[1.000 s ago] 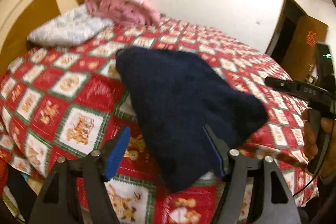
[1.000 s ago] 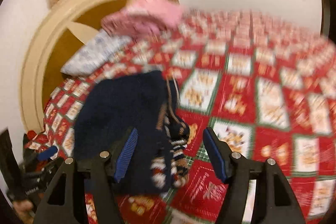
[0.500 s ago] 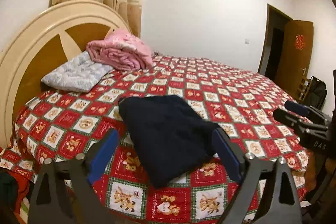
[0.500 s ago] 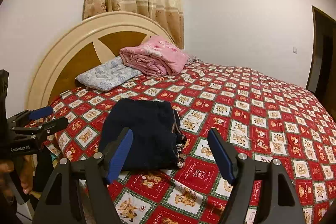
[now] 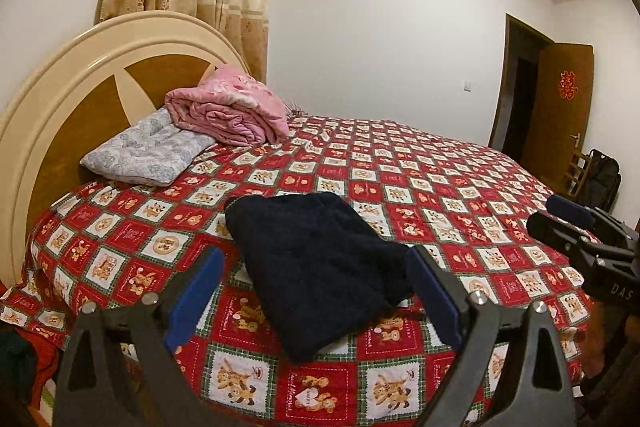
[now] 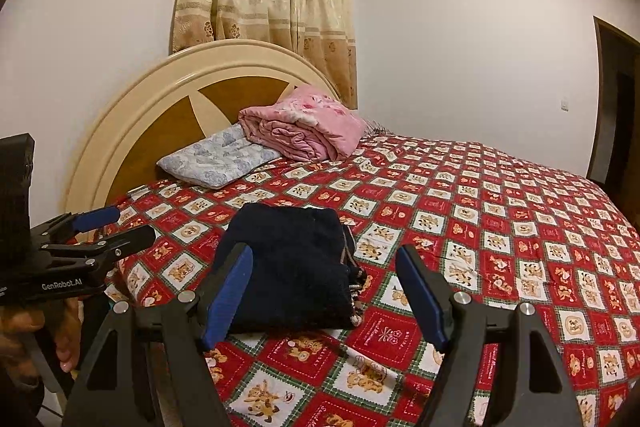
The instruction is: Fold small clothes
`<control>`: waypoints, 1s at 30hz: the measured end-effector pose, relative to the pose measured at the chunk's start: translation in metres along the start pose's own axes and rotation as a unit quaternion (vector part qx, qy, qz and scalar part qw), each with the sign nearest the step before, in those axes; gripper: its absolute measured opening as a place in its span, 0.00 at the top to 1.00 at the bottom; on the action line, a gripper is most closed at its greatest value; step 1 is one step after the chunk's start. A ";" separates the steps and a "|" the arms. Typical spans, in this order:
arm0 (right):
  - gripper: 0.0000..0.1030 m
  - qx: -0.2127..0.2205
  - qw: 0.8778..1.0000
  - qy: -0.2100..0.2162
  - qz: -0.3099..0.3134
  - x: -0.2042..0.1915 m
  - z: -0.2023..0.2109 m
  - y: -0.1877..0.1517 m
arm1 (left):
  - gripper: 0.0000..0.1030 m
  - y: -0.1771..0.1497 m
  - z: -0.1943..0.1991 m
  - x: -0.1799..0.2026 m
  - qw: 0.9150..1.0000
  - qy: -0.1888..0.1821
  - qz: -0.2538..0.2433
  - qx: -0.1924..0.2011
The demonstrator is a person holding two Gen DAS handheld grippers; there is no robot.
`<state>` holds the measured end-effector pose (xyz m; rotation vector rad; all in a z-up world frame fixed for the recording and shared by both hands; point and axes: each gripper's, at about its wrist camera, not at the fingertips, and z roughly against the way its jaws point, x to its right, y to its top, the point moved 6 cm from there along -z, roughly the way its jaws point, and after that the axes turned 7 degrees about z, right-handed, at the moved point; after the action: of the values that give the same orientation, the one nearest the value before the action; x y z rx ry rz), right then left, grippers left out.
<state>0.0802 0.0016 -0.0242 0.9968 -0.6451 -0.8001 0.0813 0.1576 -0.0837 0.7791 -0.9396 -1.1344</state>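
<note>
Clothes first: a dark navy knitted garment lies folded in a neat block near the front edge of the bed with the red teddy-bear quilt. The left gripper is opening, its blue pads wide, with nothing between them. The right gripper is open and holds nothing too. Both hang just above the front edge. This piece looks done. Next, the hands likely need another small garment to fold.

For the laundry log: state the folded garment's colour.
Dark navy garment, patterned trim at one edge; clearest in the right wrist view.
</note>
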 end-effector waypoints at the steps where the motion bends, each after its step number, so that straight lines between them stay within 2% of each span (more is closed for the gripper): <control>1: 0.27 0.000 1.000 0.000 0.000 0.000 0.000 0.000 | 0.05 0.000 0.000 0.000 1.000 0.001 0.000 0.000; 20: 0.27 0.011 1.000 0.002 -0.003 -0.003 0.006 -0.002 | 0.05 -0.002 0.003 0.006 1.000 -0.002 -0.004 -0.002; 24: 0.27 0.012 1.000 0.003 -0.003 -0.003 0.007 -0.001 | 0.00 -0.001 0.003 0.006 1.000 -0.003 -0.001 -0.001; 27: 0.27 0.017 1.000 0.002 -0.003 -0.003 0.009 0.000 | 0.00 0.000 0.003 0.006 1.000 0.005 -0.003 0.001; 30: 0.27 0.025 1.000 -0.001 -0.004 -0.002 0.013 0.003 | 0.00 0.001 0.003 0.009 1.000 -0.003 -0.008 -0.003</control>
<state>0.0698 -0.0015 -0.0164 1.0435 -0.6662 -0.7951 0.0799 0.1493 -0.0801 0.7794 -0.9361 -1.1549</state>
